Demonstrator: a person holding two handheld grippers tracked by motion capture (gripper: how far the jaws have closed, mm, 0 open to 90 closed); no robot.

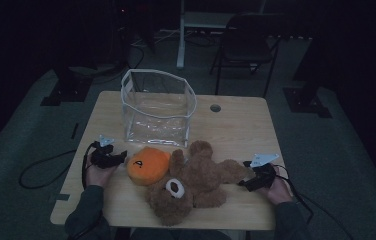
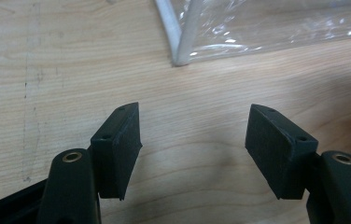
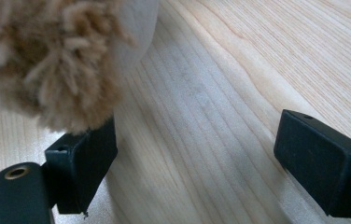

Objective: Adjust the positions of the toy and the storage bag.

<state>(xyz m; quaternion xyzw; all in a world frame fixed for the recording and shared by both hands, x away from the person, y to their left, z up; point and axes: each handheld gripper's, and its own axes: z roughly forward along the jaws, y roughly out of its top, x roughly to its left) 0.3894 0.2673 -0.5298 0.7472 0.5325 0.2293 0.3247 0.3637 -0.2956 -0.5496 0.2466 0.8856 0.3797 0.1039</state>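
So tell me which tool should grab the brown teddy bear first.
Probably the right tool: open, with the teddy bear paw already at one pad. The left tool sits open over bare table, nearer the orange plush.

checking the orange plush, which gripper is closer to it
Left. The left gripper sits open just beside the orange plush, at its left edge. The right gripper is across the teddy bear, by its paw.

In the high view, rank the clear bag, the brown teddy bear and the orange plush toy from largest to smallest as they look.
1. Brown teddy bear, sprawled widest across the table.
2. Clear bag; close to the bear, and it stands farther from the camera, so this order is unsure.
3. Orange plush toy, plainly the smallest.
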